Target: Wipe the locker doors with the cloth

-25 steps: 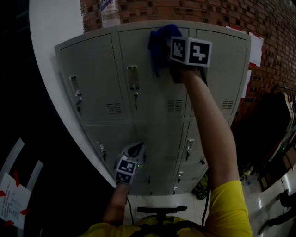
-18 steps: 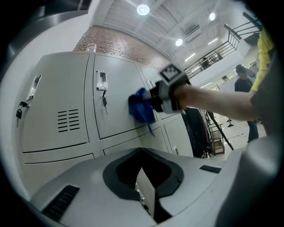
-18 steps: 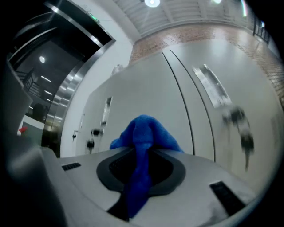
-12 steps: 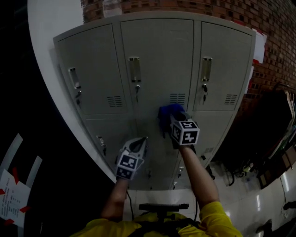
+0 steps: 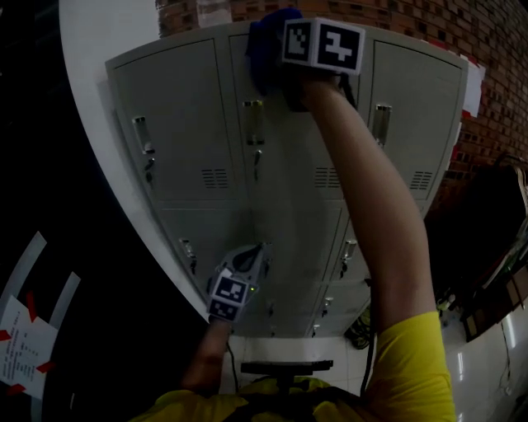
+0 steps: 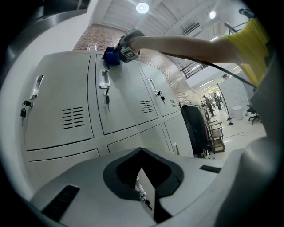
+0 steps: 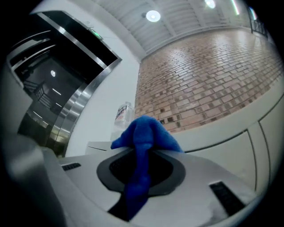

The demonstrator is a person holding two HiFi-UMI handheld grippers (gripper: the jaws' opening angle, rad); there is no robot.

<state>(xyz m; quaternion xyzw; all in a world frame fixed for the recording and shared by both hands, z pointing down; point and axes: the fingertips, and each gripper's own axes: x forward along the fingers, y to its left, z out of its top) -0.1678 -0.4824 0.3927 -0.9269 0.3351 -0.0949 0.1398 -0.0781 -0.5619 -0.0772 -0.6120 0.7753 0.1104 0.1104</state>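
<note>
Right claw (image 5: pixel 281 63), blue cloth (image 5: pixel 263 39) high on grey locker doors (image 5: pixel 188 124).

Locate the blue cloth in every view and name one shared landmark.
Head view: cloth top centre, on the middle upper locker door.
Left gripper view: upper left, above that door's handle.
Right gripper view: centre, clamped in the right hand-held gripper.
Landmark: brick wall.
</note>
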